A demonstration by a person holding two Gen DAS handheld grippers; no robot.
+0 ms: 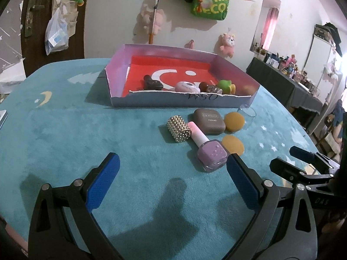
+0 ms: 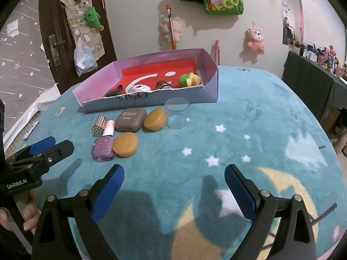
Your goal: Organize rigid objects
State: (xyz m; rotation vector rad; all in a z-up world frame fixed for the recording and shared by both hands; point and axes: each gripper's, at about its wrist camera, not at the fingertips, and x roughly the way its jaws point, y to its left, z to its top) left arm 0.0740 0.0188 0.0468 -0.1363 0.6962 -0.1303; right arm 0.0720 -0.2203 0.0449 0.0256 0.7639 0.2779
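Both tools hang over the desk (image 2: 260, 119) with fingers spread and nothing between them. The left tool (image 1: 173, 171) is nearer the purple bottle (image 1: 211, 155), lying just ahead-right, cap pointing away (toward the box (image 1: 173, 101)). The right tool (image 2: 174, 181) sits well apart.

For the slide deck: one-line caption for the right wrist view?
Open right gripper hovers over teal cloth; cosmetics sit before the cardboard tray, nail polish bottle nearest.
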